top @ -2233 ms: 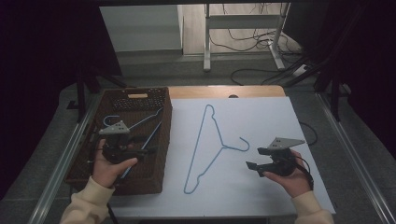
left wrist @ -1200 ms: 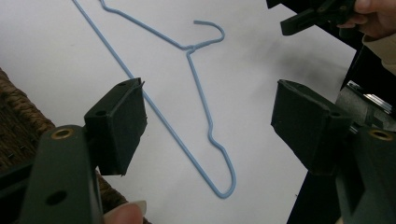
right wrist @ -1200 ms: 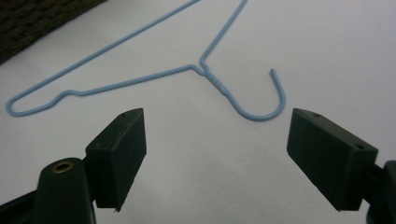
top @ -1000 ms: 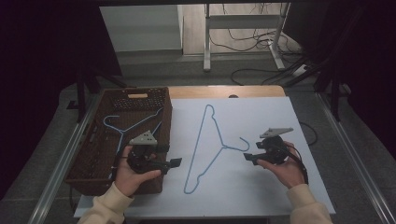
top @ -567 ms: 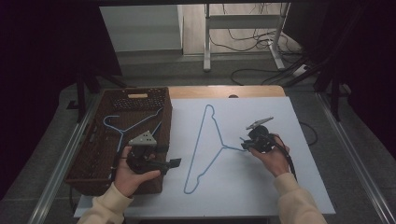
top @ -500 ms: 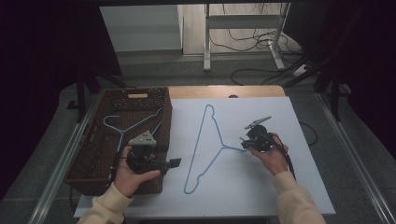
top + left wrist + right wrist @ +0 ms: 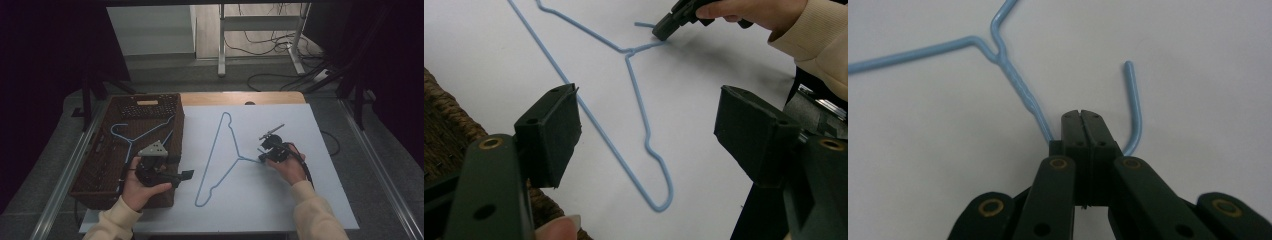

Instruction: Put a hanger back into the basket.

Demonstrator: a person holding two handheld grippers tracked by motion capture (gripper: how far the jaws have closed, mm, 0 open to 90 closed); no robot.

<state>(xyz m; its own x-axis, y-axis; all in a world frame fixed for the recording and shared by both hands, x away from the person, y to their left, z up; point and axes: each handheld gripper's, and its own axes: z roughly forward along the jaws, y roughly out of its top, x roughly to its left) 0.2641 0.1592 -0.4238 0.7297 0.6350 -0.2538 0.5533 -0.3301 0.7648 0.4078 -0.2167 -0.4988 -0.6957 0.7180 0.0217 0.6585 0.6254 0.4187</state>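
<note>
The table (image 7: pixel 320 200) is covered by a pale sheet and carries, along its left edge, a dark woven basket (image 7: pixel 100 175) with a blue wire hanger (image 7: pixel 131 141) lying inside it. On the sheet to the right of the basket lies a second light-blue wire hanger (image 7: pixel 220 150), flat, its long triangular frame running from near the far side of the table down toward the near edge, its neck and hook pointing to the right. In the left gripper view this hanger (image 7: pixel 634 105) stretches across the sheet beyond the black jaws, and in the right gripper view its twisted neck and curved hook (image 7: pixel 1018 85) lie flat on the white surface. The left gripper (image 7: pixel 182 176) is held in the person's left hand over the basket's right rim, pointing toward the hanger on the sheet; its fingers (image 7: pixel 549 132) are spread wide with nothing between them. The right gripper (image 7: pixel 262 154) is held low at the hanger's hook; its jaws have just been closing, and its fingers (image 7: pixel 1083 130) are pressed together over the bend of the hook, with the wire coming out on either side of them, pinching the hook against the sheet.
</note>
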